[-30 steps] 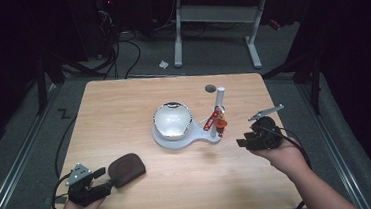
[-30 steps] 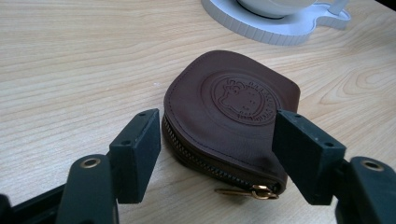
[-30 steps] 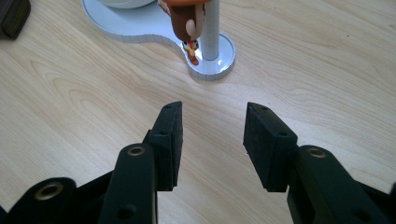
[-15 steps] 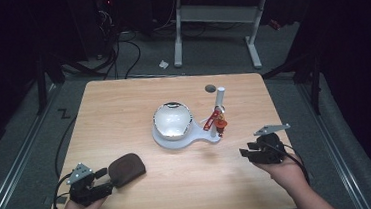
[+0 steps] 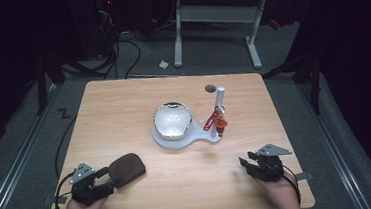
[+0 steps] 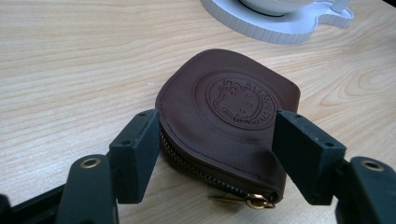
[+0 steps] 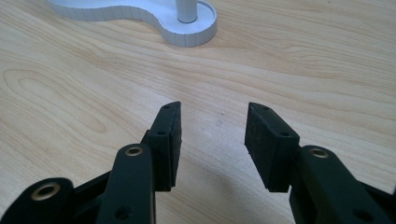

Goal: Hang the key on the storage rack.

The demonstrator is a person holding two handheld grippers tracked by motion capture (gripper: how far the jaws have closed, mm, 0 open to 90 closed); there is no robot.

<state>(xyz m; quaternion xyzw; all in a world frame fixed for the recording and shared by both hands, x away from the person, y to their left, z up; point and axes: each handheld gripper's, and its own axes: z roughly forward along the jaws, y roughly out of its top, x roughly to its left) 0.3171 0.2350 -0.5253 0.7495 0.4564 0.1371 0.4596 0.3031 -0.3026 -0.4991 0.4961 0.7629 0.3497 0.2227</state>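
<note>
A brown leather zip pouch [image 5: 127,169] lies flat near the table's front left. In the left gripper view the pouch [image 6: 233,102] shows an embossed round mark and a brass zip pull. My left gripper [image 5: 103,172] stands open around its near end, with one jaw on each side of it [image 6: 217,140]. My right gripper [image 5: 246,163] hovers low at the front right, open with only bare wood between its jaws [image 7: 213,135].
At the table's middle sits a white base [image 5: 176,138] holding a shiny metal bowl [image 5: 172,119], with a white post [image 5: 219,98] and a red clamp-like piece [image 5: 215,119] on its right lobe. A dark round hole [image 5: 210,88] lies behind it.
My right gripper has drawn back from beside the white base toward the table's near right edge. The left gripper and pouch have stayed put.
</note>
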